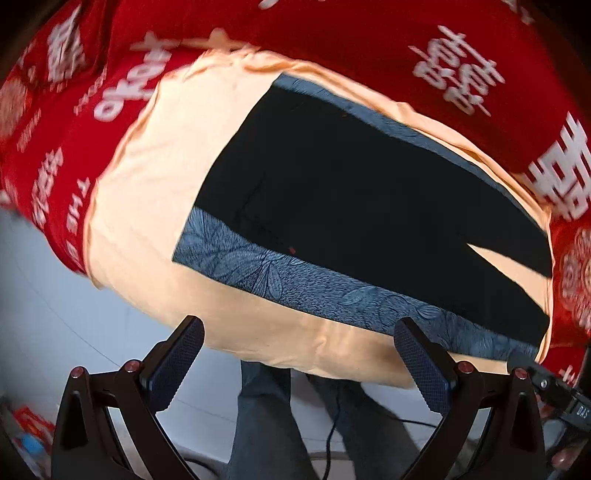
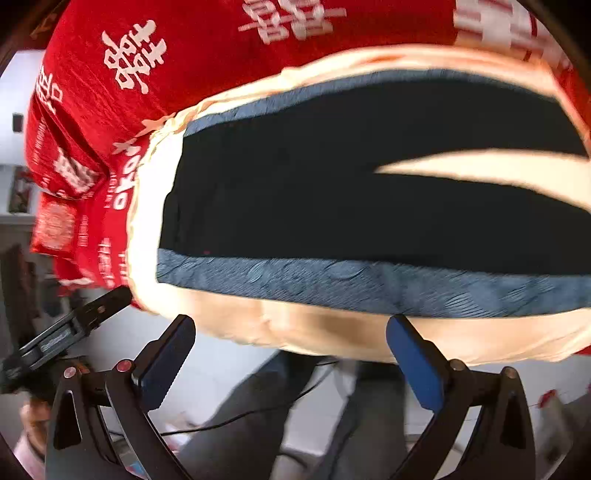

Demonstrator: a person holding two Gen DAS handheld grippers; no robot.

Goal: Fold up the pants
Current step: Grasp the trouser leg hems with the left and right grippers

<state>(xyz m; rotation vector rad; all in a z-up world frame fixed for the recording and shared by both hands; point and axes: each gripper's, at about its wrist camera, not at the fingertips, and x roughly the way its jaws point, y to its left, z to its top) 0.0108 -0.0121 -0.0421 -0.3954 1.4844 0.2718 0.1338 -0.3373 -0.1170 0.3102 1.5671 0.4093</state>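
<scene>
1. At the left of the left wrist view, I see my left gripper (image 1: pixel 295 363) gaping and empty; the right gripper (image 2: pixel 291 363) likewise.
2. In mid-frame, the pants (image 1: pixel 362 206) lie flat and unfolded, legs spread, on a peach sheet (image 1: pixel 147 177).
3. The red quilt (image 1: pixel 369 40) crowds the upper edge.

The pants (image 1: pixel 362 192) lie flat on a cloth (image 1: pixel 147 192) that covers the bedspread (image 1: pixel 332 33), legs running to the right with a gap between them. Both grippers (image 1: pixel 299 365) (image 2: pixel 291 358) hang before the cloth's near edge, above the person's legs (image 1: pixel 266 424).
</scene>
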